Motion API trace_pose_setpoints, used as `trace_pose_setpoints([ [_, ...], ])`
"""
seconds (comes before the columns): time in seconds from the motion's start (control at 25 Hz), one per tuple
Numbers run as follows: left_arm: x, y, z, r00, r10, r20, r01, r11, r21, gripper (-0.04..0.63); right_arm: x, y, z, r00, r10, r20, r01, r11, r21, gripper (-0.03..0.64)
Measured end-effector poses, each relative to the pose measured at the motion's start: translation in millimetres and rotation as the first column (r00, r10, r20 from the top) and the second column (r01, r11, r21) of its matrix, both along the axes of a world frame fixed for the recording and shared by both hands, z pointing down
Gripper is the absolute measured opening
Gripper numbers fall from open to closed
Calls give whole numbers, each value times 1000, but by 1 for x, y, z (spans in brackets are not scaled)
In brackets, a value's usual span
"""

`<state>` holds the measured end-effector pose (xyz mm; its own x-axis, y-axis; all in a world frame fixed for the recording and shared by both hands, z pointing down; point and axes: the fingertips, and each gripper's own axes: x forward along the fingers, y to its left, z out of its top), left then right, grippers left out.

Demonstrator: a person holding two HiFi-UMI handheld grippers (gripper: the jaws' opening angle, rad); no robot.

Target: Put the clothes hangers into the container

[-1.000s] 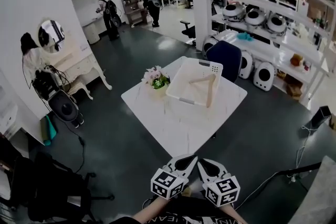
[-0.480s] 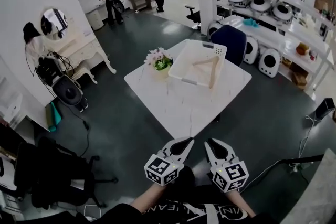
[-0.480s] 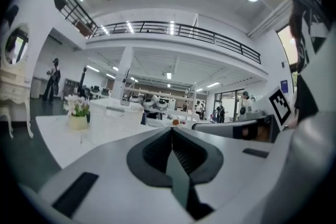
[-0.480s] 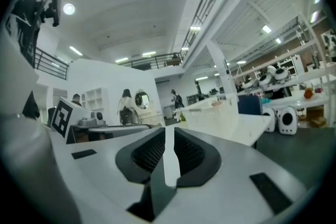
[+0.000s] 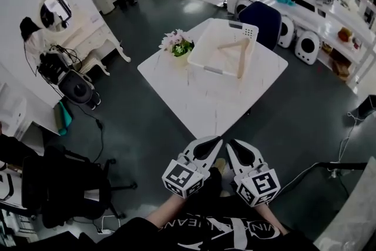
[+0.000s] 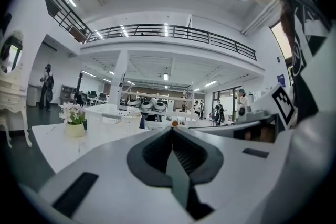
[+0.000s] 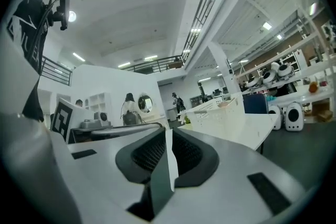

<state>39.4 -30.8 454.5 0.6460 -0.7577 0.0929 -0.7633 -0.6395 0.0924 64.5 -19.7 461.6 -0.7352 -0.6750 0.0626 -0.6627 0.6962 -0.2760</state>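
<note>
Left tool [image 5: 217, 140] and right tool [image 5: 231, 143] jaws together, empty, parked by the body, well off the worktop [image 5: 200, 106]. Clothes hanger [image 5: 237, 51] lies inside container [image 5: 207, 68]; likely nothing left to carry.

Left tool [image 6: 170, 130], jaws together and empty, before white table [image 6: 46, 140] with flowers [image 6: 71, 112] and container [image 6: 112, 115]
</note>
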Motion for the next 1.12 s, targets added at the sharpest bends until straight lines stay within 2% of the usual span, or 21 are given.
trace_pose_setpoints([
  [0.24, 3, -45, 6, 999, 20, -42, -21, 999, -24, 9, -11, -34, 5, 993, -18, -115, 20, 1000, 15, 51],
  [0.4, 0, -74, -3, 999, 28, -44, -28, 1000, 5, 9, -13, -64, -3, 993, 8, -115, -5, 1000, 25, 51],
  [0.72, -21, -116, 6, 998, -2, -70, -1, 999, -40, 9, -35, -102, 8, 992, -13, -129, 12, 1000, -9, 51],
  [1.12, -39, -163, 16, 997, 9, -79, -14, 998, -59, 9, -54, -146, 17, 986, 4, -168, -7, 1000, -22, 51],
])
